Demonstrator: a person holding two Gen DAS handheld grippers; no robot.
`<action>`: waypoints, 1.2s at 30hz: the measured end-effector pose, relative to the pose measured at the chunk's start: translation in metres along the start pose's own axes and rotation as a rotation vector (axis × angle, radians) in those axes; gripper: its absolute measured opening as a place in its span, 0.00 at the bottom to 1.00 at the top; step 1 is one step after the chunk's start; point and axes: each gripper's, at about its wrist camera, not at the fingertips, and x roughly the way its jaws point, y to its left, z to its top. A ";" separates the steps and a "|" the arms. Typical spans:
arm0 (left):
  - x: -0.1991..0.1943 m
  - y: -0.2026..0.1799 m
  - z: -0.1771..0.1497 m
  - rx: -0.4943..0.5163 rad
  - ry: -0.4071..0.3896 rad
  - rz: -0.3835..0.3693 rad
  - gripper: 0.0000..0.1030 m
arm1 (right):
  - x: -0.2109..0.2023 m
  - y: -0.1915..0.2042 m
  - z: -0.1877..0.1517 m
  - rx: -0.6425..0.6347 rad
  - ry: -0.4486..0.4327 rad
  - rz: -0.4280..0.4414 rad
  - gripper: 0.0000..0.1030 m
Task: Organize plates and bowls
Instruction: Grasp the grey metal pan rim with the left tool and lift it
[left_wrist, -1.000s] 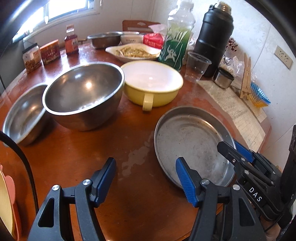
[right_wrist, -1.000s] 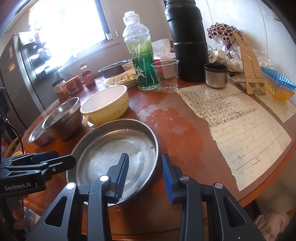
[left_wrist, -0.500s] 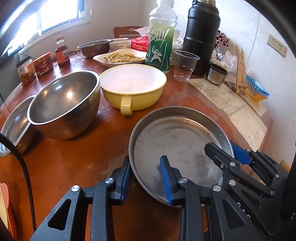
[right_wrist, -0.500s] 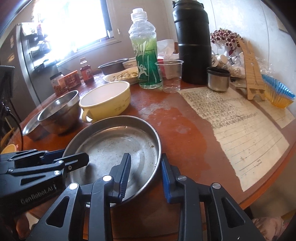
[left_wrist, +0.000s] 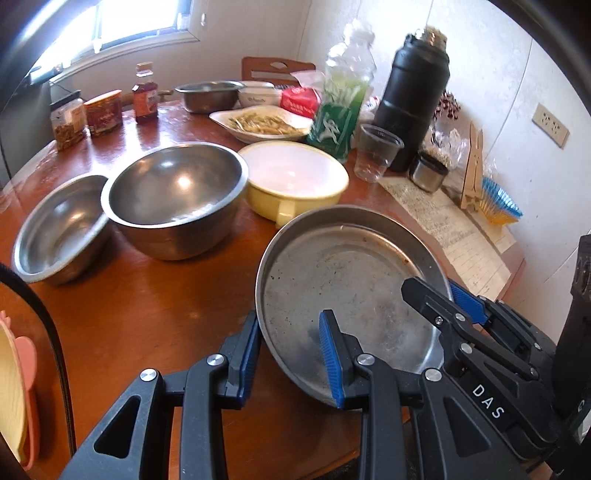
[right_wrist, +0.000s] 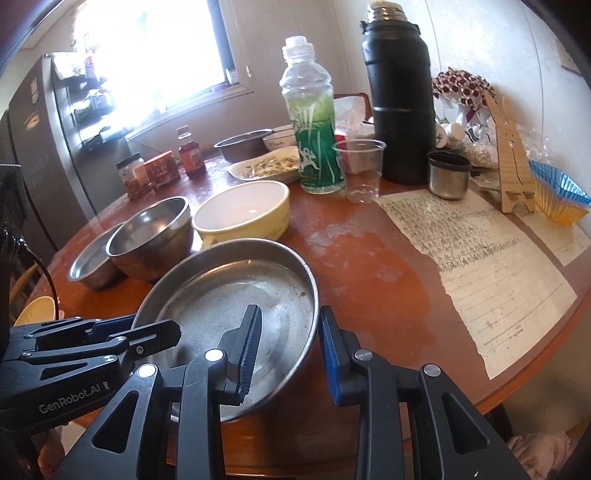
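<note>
A round metal pan (left_wrist: 343, 295) hangs tilted just above the brown table (left_wrist: 147, 317), and both grippers hold it. My left gripper (left_wrist: 290, 363) is shut on its near-left rim. My right gripper (right_wrist: 290, 350) is shut on the near-right rim of the pan (right_wrist: 229, 295). Behind it stand a large steel bowl (left_wrist: 173, 195), a shallower steel bowl (left_wrist: 59, 229) to its left, and a yellow handled bowl (left_wrist: 291, 177). The large steel bowl (right_wrist: 151, 236) and the yellow bowl (right_wrist: 243, 214) also show in the right wrist view.
A green bottle (right_wrist: 314, 140), a black flask (right_wrist: 399, 107), a clear cup (right_wrist: 360, 170) and a small steel cup (right_wrist: 448, 173) stand at the back. A plate of food (left_wrist: 262, 123) and jars (left_wrist: 103, 112) sit farther off. A written sheet (right_wrist: 480, 258) covers the table's right side.
My left gripper moved onto the pan's rim and shut on it. Both grippers then raised the pan, which now tilts off the table.
</note>
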 end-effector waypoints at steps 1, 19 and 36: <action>-0.005 0.003 0.000 -0.005 -0.010 0.004 0.30 | -0.002 0.004 0.001 -0.005 -0.001 0.008 0.31; -0.090 0.094 -0.016 -0.178 -0.130 0.105 0.31 | -0.017 0.117 0.019 -0.177 -0.054 0.162 0.31; -0.176 0.198 -0.064 -0.374 -0.221 0.278 0.33 | -0.017 0.255 0.014 -0.350 -0.032 0.407 0.32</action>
